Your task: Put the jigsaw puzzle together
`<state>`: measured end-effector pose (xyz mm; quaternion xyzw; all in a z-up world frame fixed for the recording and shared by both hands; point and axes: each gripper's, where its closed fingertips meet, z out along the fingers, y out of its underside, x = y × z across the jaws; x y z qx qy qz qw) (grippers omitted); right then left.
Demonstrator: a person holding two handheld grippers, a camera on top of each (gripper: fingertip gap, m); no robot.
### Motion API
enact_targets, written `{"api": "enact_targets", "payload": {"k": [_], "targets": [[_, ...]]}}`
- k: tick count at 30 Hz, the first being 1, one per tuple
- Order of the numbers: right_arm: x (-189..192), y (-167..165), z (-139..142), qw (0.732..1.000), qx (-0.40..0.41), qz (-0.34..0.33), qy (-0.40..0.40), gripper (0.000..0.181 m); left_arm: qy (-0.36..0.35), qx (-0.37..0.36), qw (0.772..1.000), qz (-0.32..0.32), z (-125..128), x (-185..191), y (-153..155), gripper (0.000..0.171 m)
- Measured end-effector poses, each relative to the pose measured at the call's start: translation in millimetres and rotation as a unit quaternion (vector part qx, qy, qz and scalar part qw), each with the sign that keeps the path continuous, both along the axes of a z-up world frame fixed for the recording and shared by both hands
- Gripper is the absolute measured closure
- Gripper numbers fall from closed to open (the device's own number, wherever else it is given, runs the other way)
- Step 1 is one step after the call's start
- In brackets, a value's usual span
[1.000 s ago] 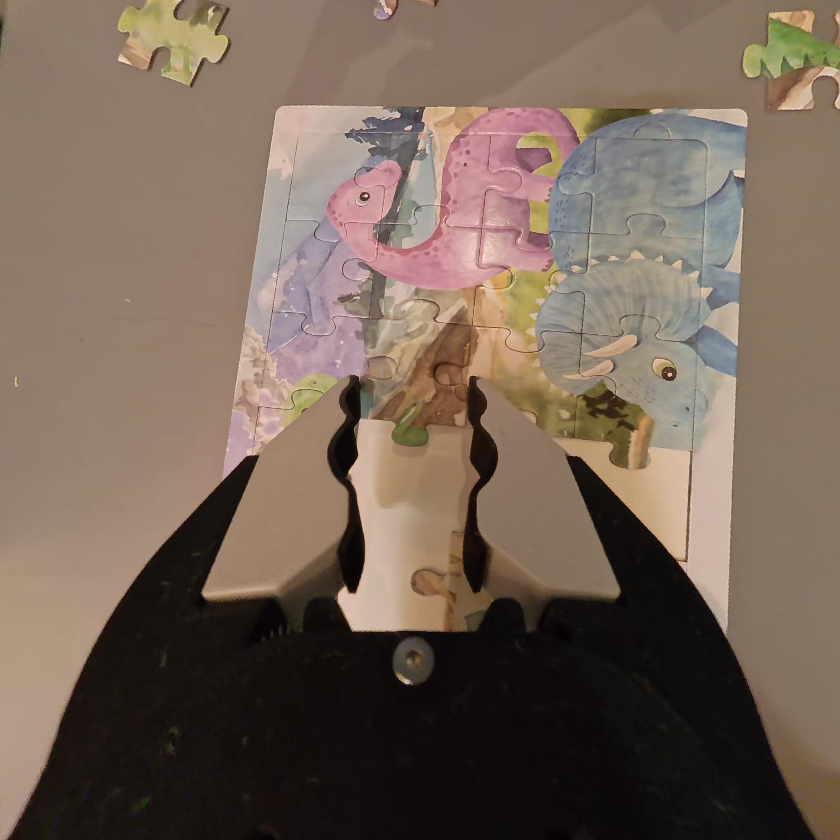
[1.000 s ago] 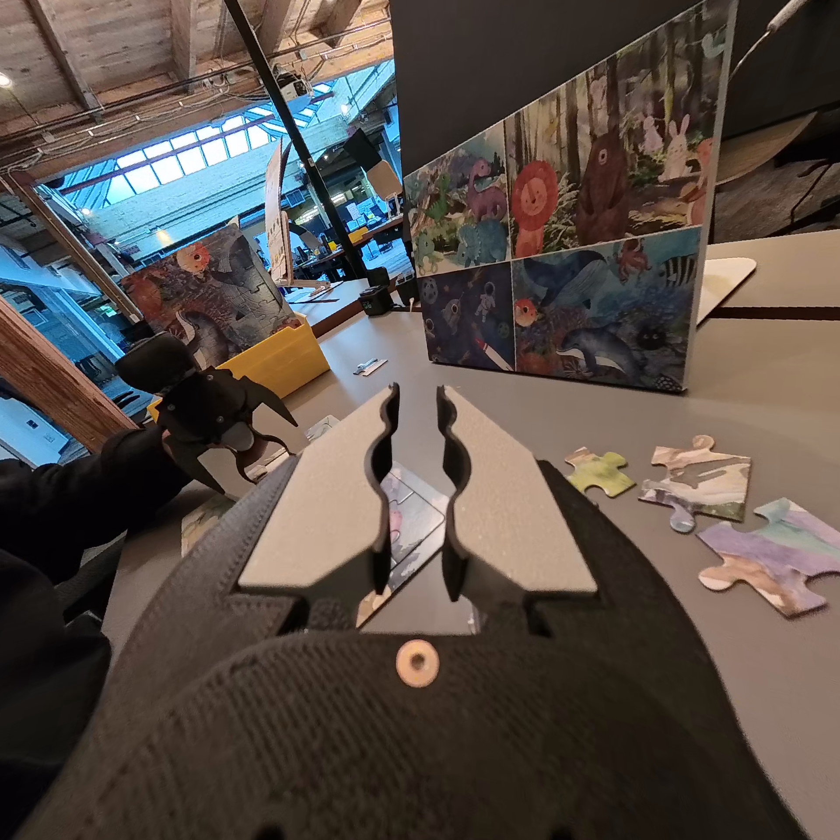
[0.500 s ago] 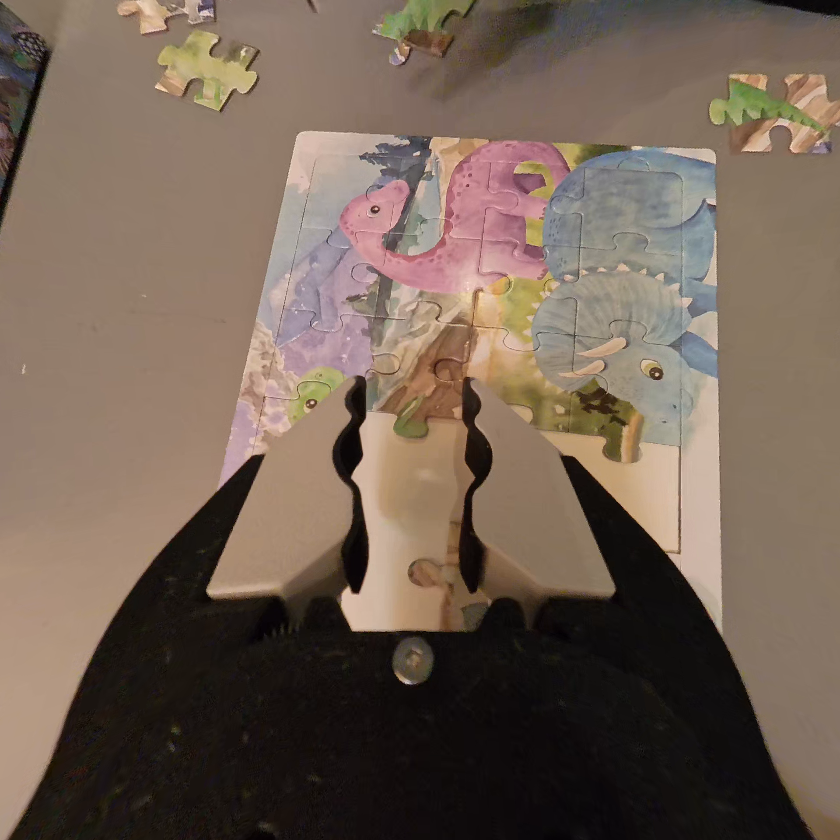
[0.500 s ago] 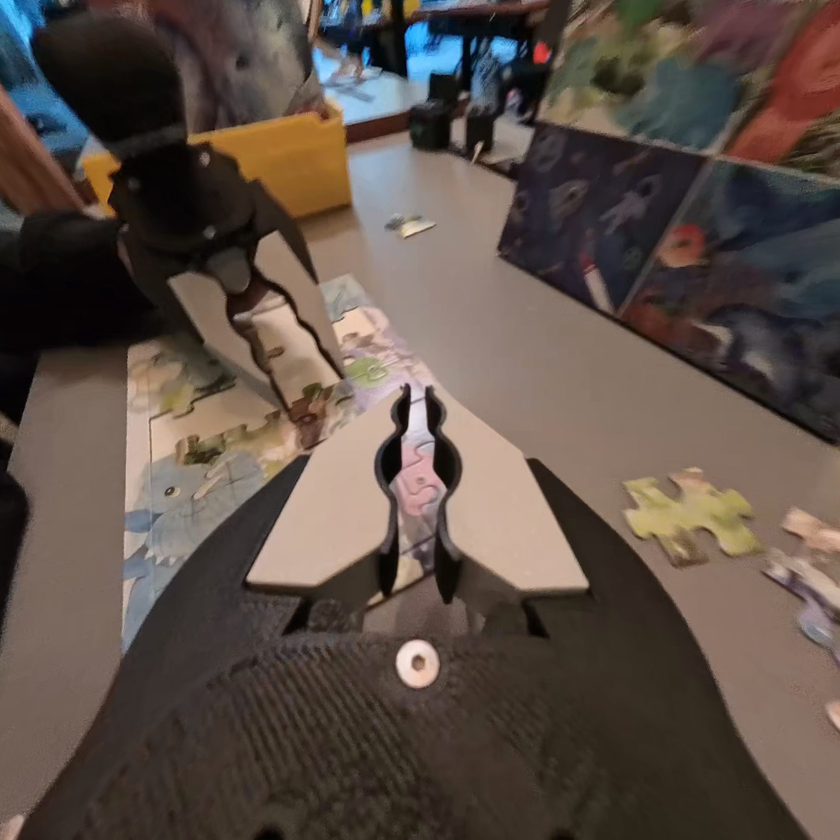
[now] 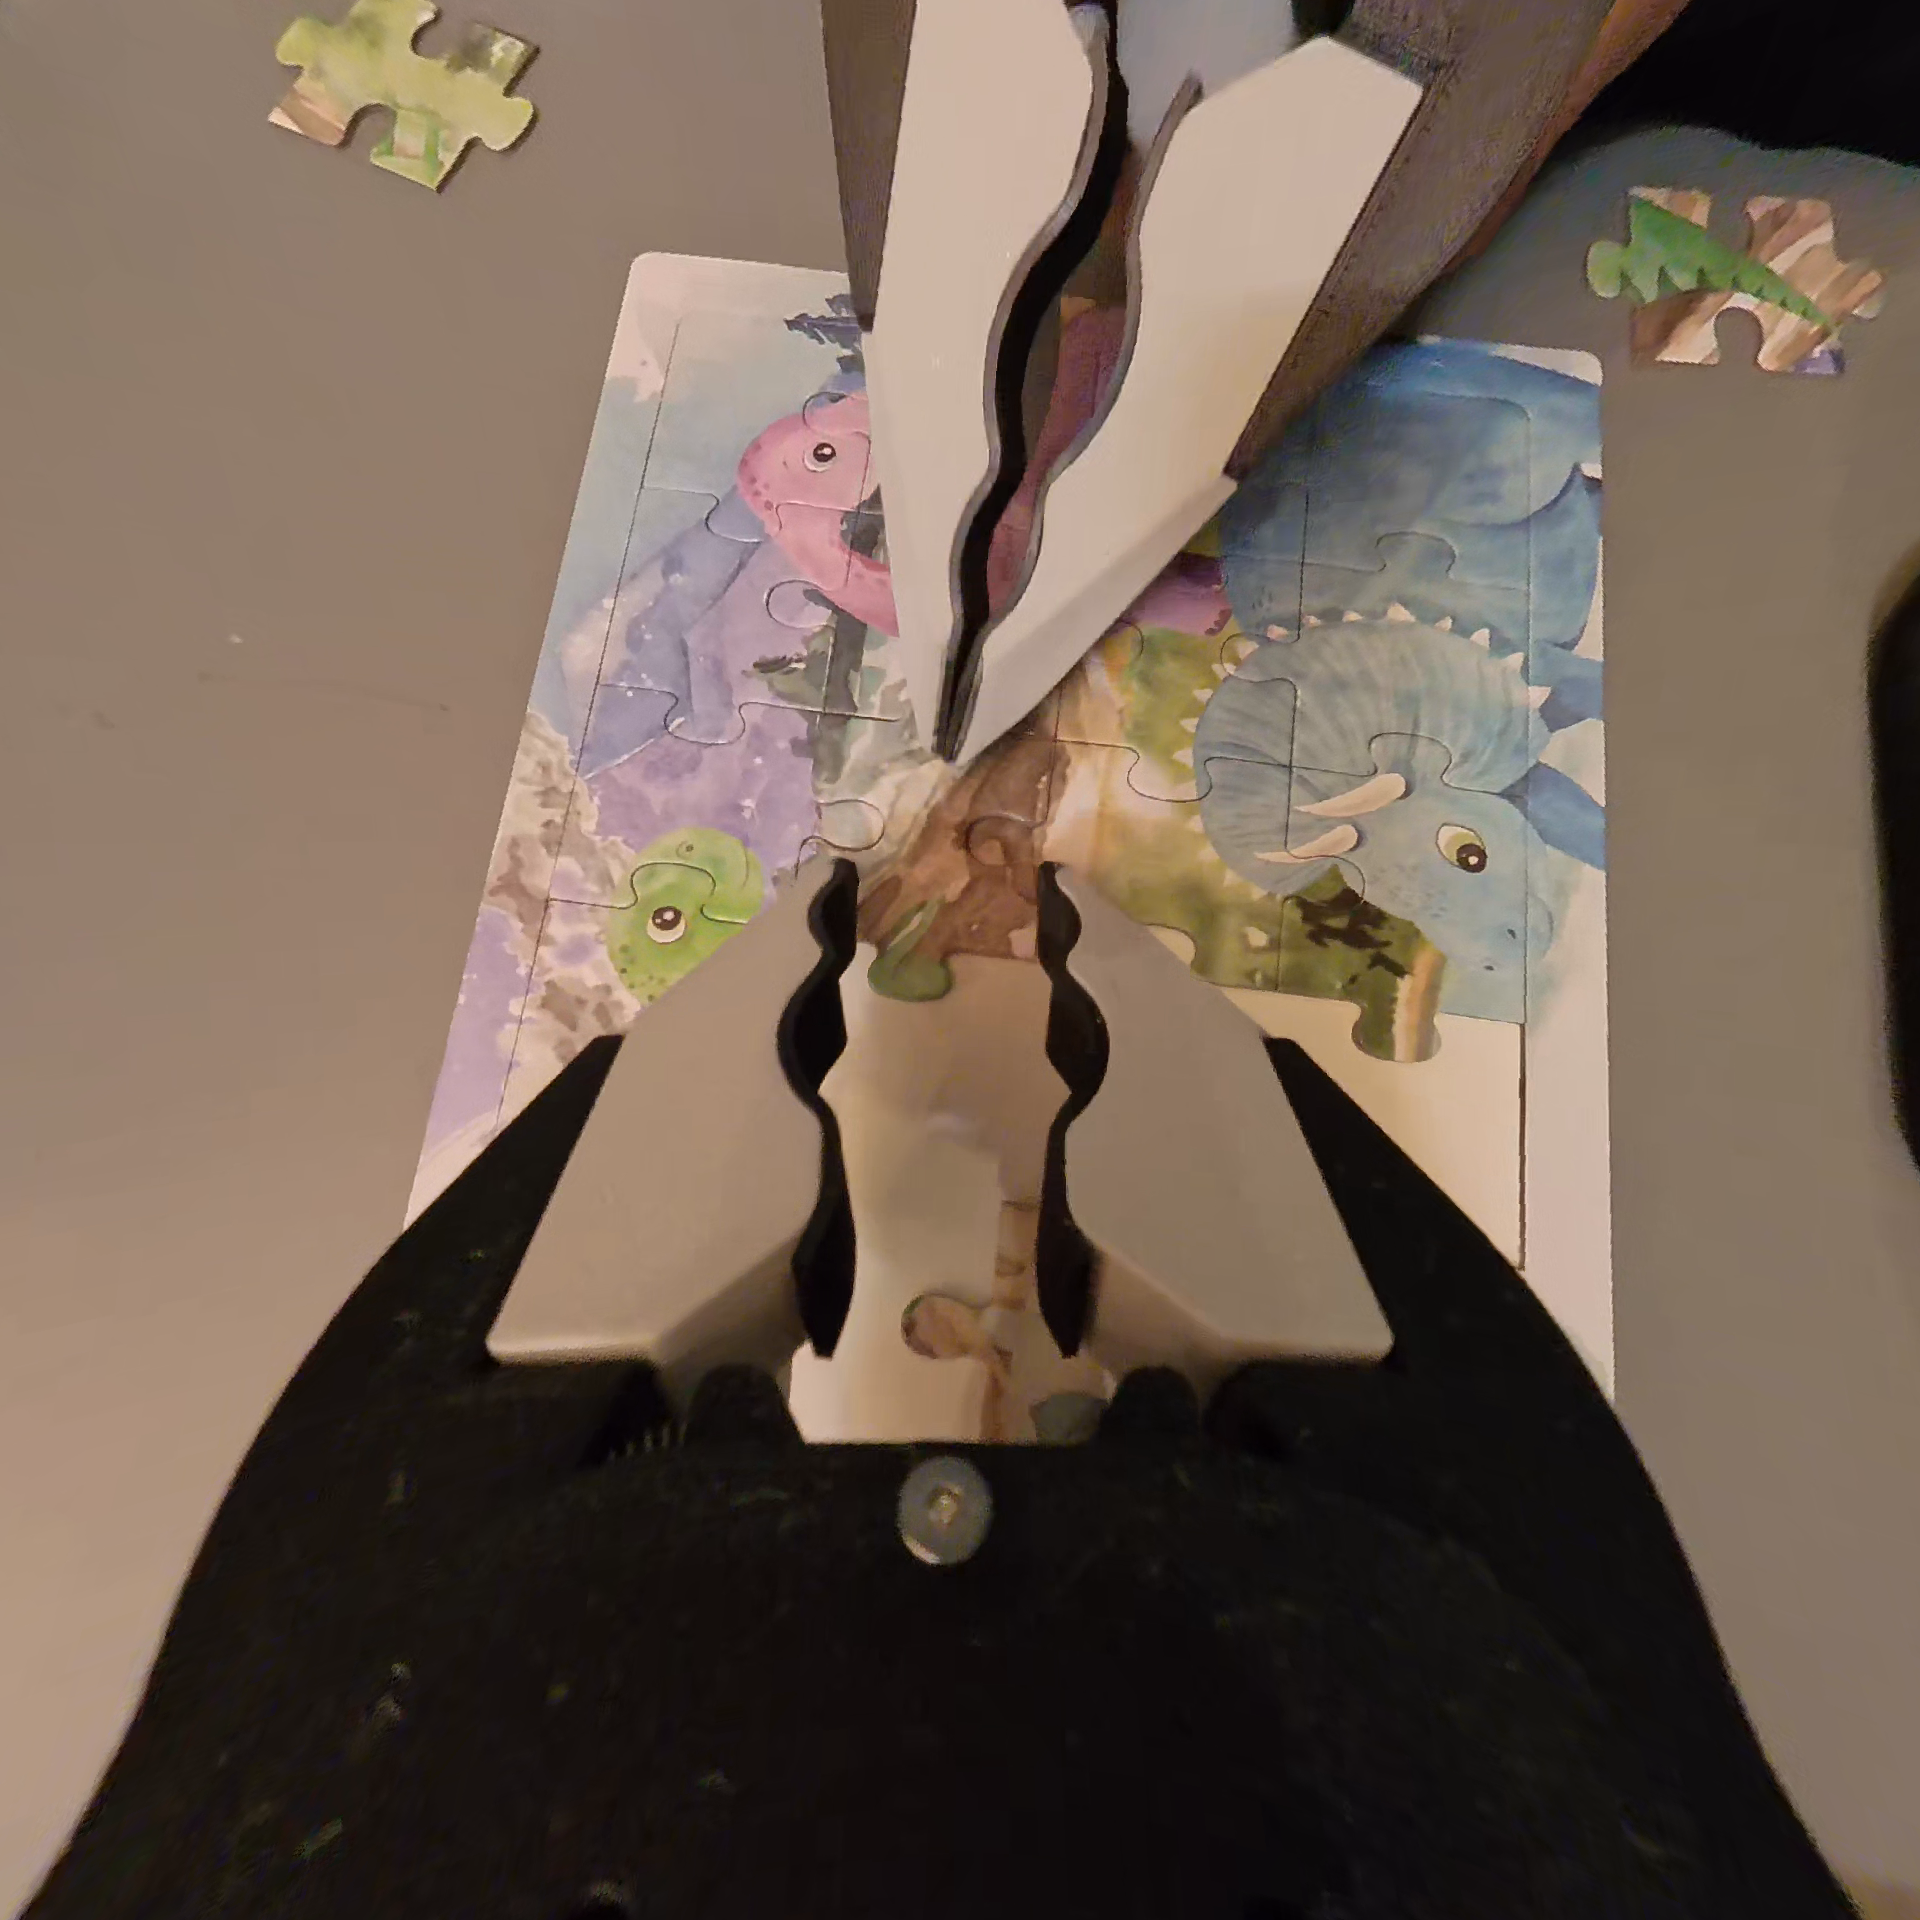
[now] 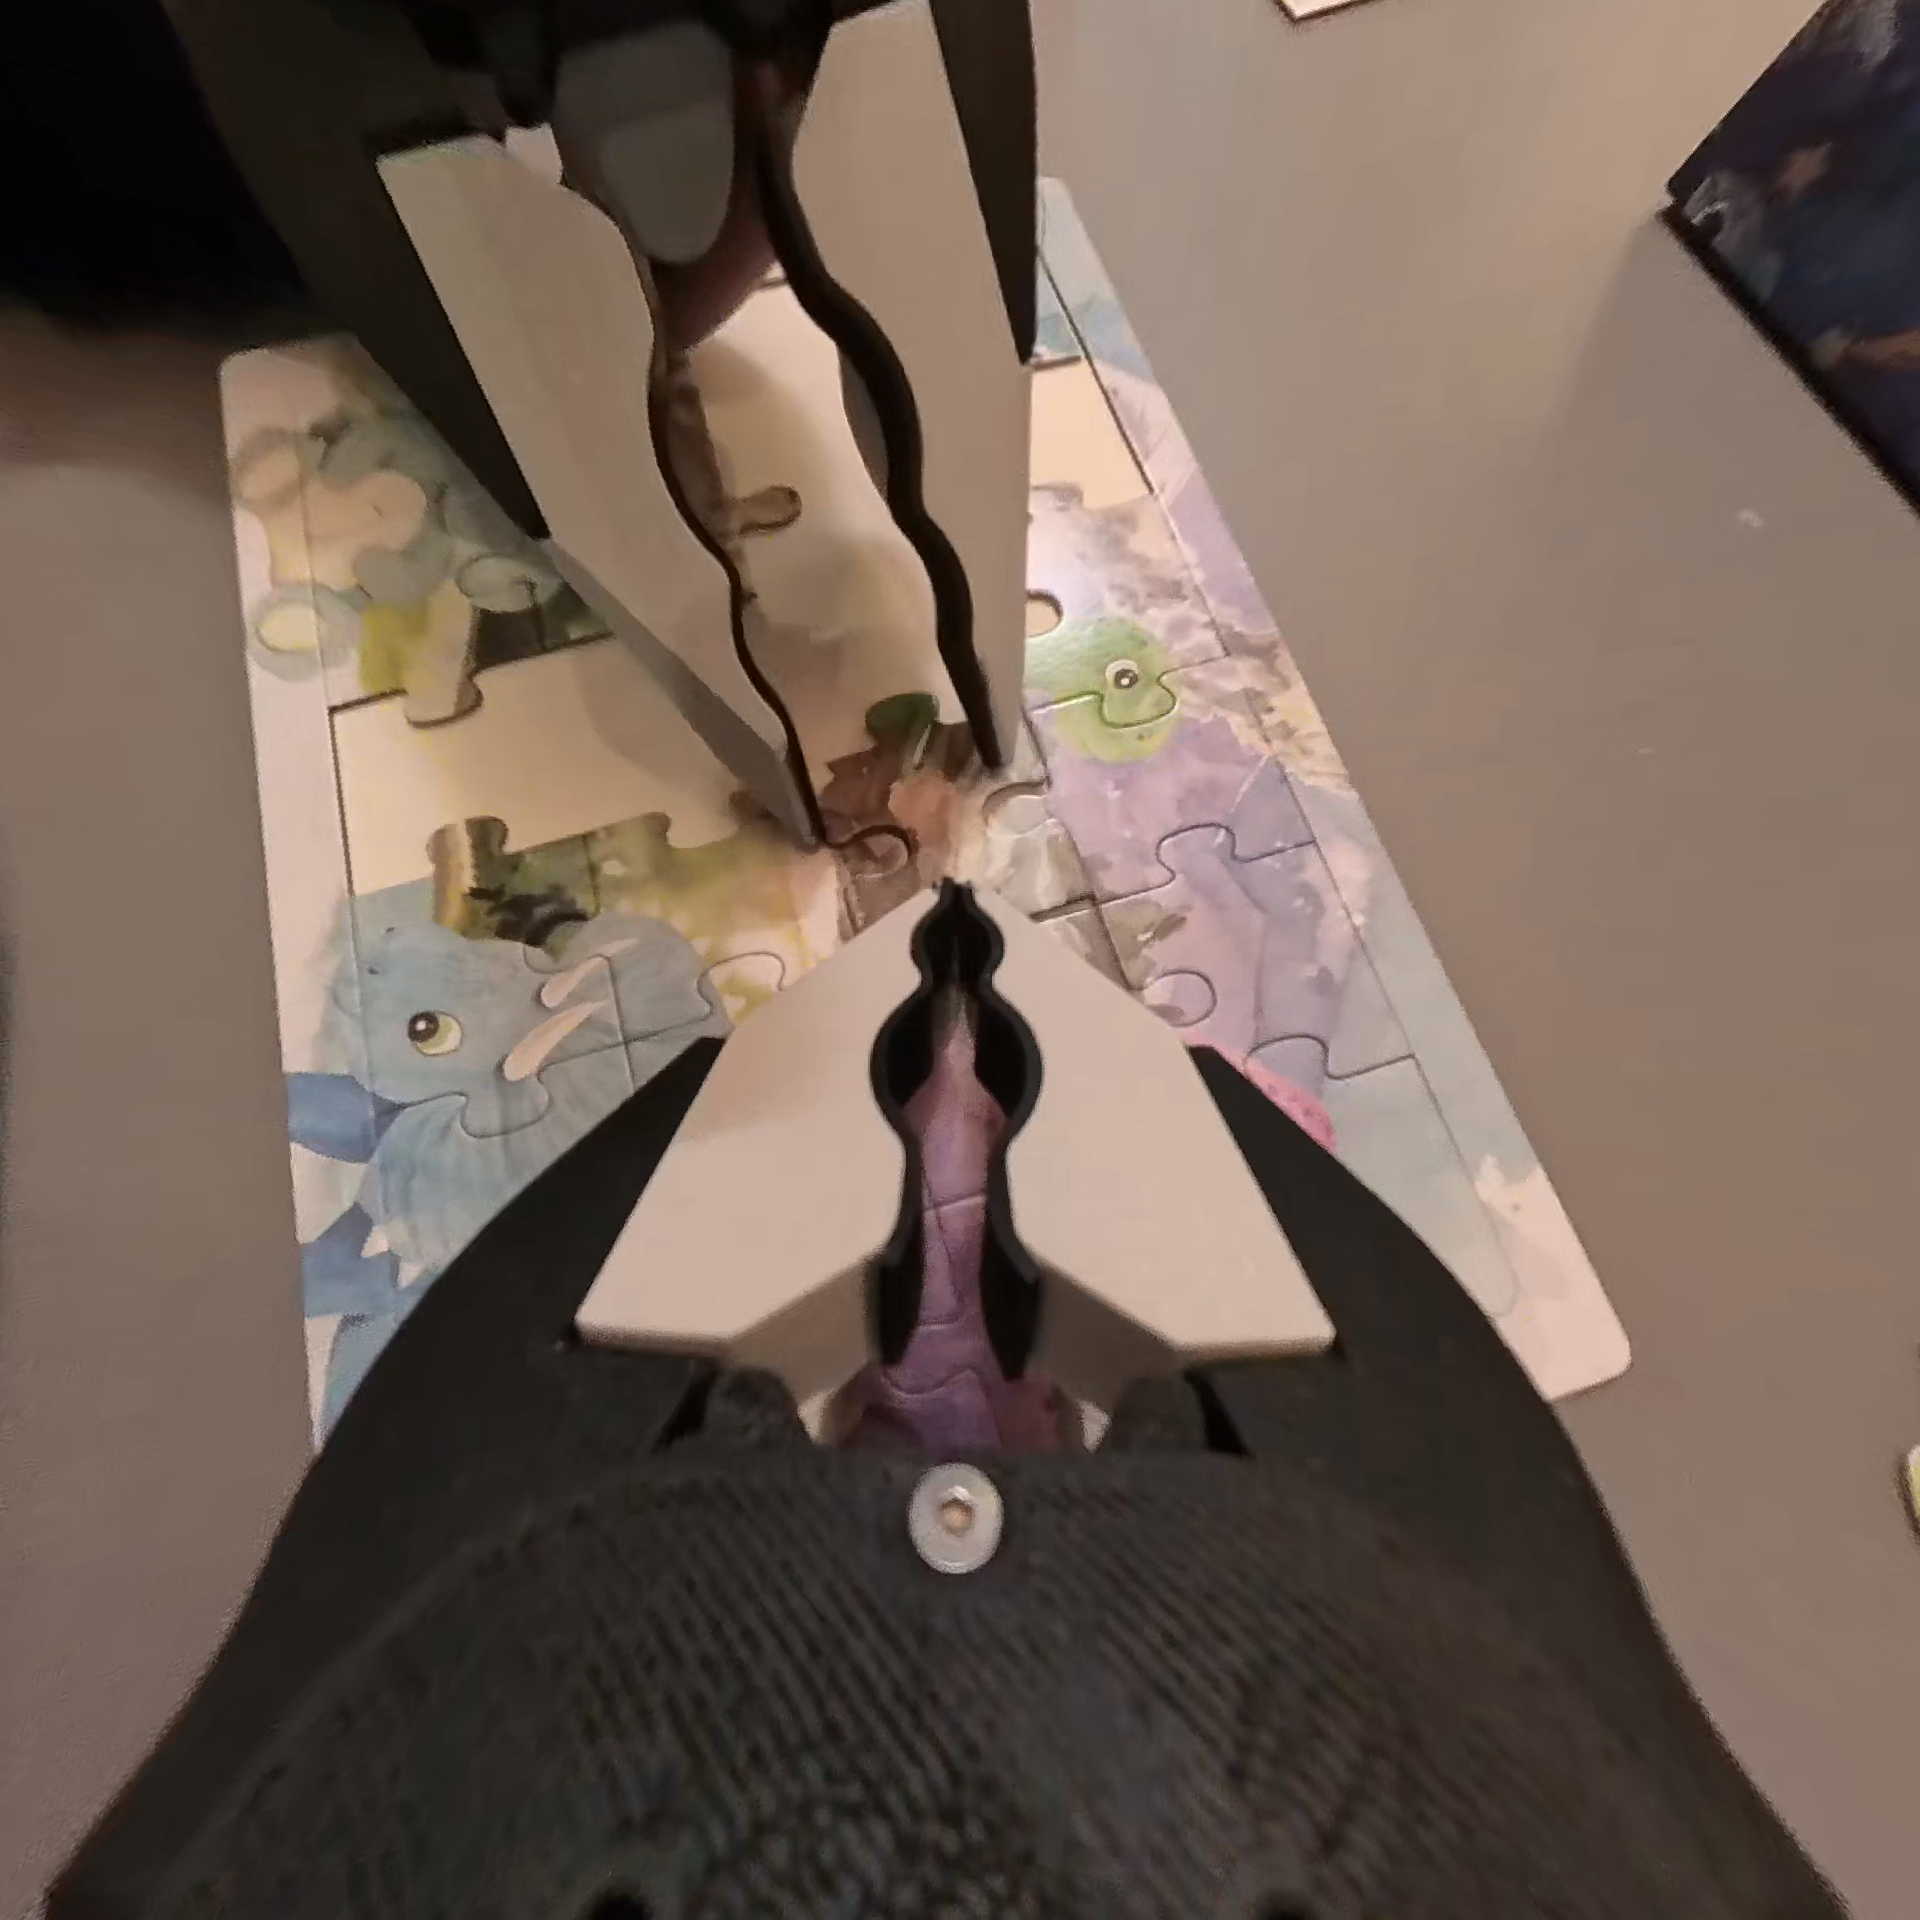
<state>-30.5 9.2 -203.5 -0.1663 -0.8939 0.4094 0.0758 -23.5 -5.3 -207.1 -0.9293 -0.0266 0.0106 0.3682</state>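
The puzzle [image 5: 1382, 665] now has the right gripper [image 5: 951, 743], clenched and empty, pressing its middle, so pieces seat while the left gripper [image 5: 940, 894] waits released.

left wrist: steep down, close | right wrist: opposite, facing it | shared: puzzle board [image 5: 727, 644] [image 6: 1299, 831]

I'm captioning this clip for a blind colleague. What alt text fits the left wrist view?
Two tongs meet tip to tip over a nearly finished dinosaur jigsaw puzzle on a grey table: the left tongs open over a bare gap, the right tongs closed opposite. Two loose pieces lie beyond the board.
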Motion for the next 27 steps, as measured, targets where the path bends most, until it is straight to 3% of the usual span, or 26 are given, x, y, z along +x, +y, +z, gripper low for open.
{"api": "enact_targets", "payload": {"k": [9, 27], "targets": [[2, 3, -2, 1.0, -0.004, -0.002, -0.015, 0.181, 0.003, 0.006, 1.0, 0.006, 9, -3, -11, 0.136], [0, 2, -2, 1.0, -0.009, -0.006, -0.012, 0.181, -0.003, -0.005, 1.0, 0.011, -2, 0, -4, 0.141]]}}
